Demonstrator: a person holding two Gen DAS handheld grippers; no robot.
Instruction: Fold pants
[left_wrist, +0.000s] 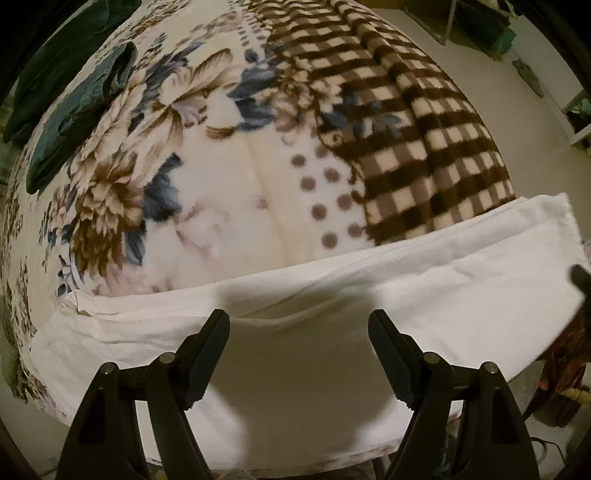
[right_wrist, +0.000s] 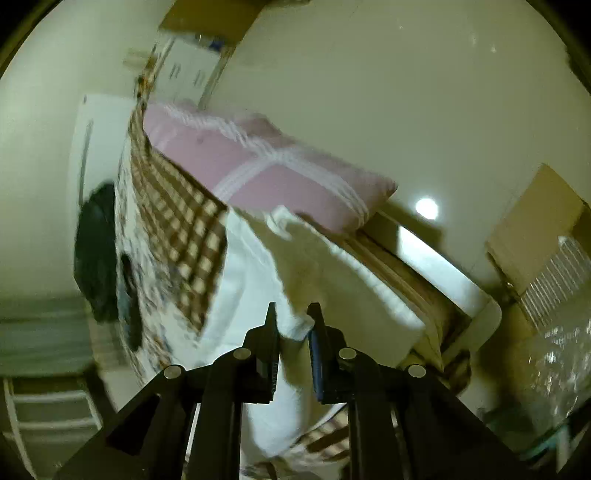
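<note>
The white pants (left_wrist: 332, 295) lie as a long band across the near edge of the bed. My left gripper (left_wrist: 299, 325) hovers just above their middle, jaws wide open and empty. In the right wrist view, my right gripper (right_wrist: 293, 325) is shut on a lifted end of the white pants (right_wrist: 314, 273), which rises from the bed and drapes back toward the pillow.
A floral blanket (left_wrist: 177, 177) and a brown checked blanket (left_wrist: 417, 122) cover the bed. Folded dark green clothes (left_wrist: 70, 99) lie at its far left. A pink pillow (right_wrist: 258, 166) lies at the bed's head. A wooden bed frame (right_wrist: 424, 280) and a cardboard box (right_wrist: 535, 236) stand on the right.
</note>
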